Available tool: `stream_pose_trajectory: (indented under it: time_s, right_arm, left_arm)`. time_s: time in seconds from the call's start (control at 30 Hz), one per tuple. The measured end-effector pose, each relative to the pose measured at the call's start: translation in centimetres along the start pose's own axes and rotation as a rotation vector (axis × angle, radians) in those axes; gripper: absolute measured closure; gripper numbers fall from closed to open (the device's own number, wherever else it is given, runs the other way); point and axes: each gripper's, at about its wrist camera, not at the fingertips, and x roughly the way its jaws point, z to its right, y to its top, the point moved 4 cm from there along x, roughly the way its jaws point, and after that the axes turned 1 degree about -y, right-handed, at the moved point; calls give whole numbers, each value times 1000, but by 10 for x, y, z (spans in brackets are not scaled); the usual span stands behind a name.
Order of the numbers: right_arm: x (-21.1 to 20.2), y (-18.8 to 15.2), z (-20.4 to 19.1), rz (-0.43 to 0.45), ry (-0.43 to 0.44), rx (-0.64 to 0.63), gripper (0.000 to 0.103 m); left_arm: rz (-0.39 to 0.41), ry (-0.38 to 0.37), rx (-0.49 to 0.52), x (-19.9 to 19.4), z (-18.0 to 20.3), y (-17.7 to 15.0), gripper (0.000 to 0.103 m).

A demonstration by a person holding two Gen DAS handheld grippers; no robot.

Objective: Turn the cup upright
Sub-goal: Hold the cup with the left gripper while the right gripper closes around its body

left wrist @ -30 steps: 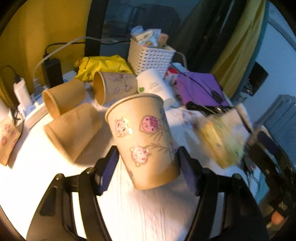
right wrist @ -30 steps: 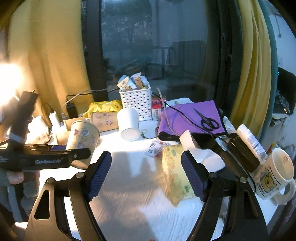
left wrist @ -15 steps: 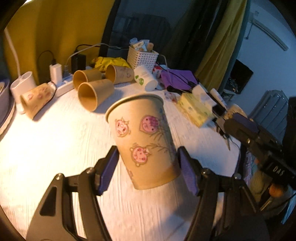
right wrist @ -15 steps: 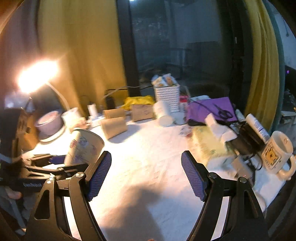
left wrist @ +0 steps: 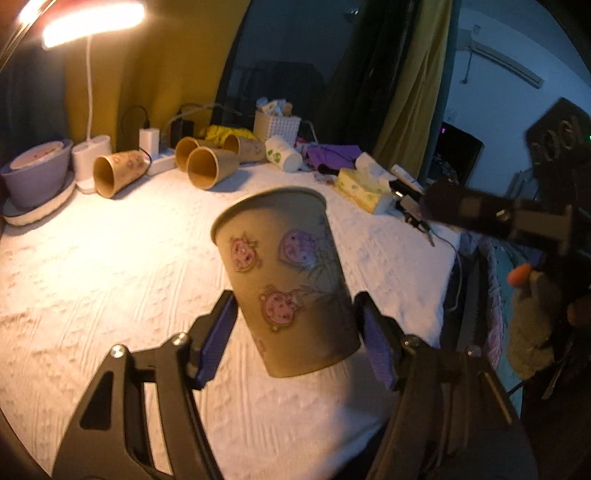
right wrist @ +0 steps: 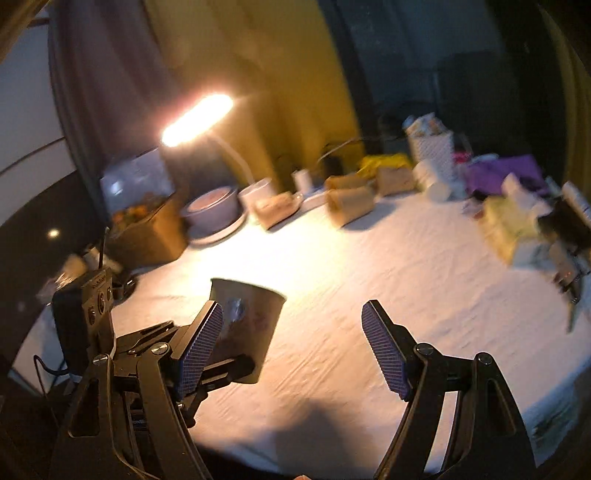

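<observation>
**Paper cup held mouth-up, ready to be set down**

The left gripper point(left wrist: 295, 328) holds a brown paper cup point(left wrist: 284, 280) printed with pink cartoon figures. Its blue-padded jaws are clamped on the lower half of the cup's wall. The cup is mouth-up and leans a little to the left, over the near part of a table spread with a white textured cloth point(left wrist: 92, 280). I cannot tell whether its base touches the cloth.

The right gripper point(right wrist: 291, 347) hovers beside it, jaws wide apart and holding nothing.

Along the far edge of the table, well apart from the held cup, four similar cups point(left wrist: 210, 171) lie on their sides under a lit desk lamp point(left wrist: 88, 22).

To finish this step well, I would straighten the lean first, then lower until the whole base sits flat on the cloth. The jaws should part slowly and evenly, since a thin paper wall dents easily and a light, empty cup can tip if one pad drags it.
</observation>
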Motion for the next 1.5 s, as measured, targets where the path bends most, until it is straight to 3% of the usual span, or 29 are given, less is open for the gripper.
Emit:
stream_pose_trajectory:
  time_s: [0.27, 0.97, 1.27, 1.5]
  right_arm:
    - [14, -16, -26, -78, 176, 52, 23]
    - [35, -12, -33, -149, 291, 65, 26]
    - [42, -12, -31, -161, 307, 74, 32]
    - [49, -4, -24, -148, 237, 59, 33]
  left_arm:
    - [88, 30, 100, -18, 15, -19, 37]
    - [172, 4, 233, -30, 42, -26, 37]
    - [166, 12, 219, -28, 39, -27, 36]
    - [125, 7, 158, -21, 27, -28, 31]
